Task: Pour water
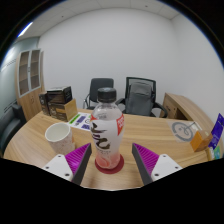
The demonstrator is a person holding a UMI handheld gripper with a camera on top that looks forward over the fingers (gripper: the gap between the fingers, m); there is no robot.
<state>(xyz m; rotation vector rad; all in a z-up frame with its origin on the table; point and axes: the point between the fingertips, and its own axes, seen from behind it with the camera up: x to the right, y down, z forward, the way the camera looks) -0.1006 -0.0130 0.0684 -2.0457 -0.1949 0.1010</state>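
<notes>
The gripper (108, 163) stands with its two fingers spread wide, a purple pad (70, 158) showing on the left finger and another on the right. Between them stands a bottle (107, 132), upright, with a dark cap, a clear body and a white label with pink marks. Whether the pads touch its sides cannot be told; some gap seems to show at either side, so the fingers are about it rather than pressed on it. The bottle stands on a red coaster (110, 163) that lies on the table (40, 150), near the table's front edge. To the left of the bottle, apart from it and just beyond the left finger, stands a white cup (58, 135), open at the top. Further back, near the middle of the table, lies a small dark thing, too small to tell what it is. Toward the table's right edge lies a round grey object (181, 129), and at the right front corner stand some coloured things, blue and purple among them, not clear enough to name. Behind the table are two dark office chairs (138, 97), side by side, before a white wall. At the far left stands a wooden shelf (31, 85), with a dark box (58, 103) beside it. A long ceiling light shows above at the left.
</notes>
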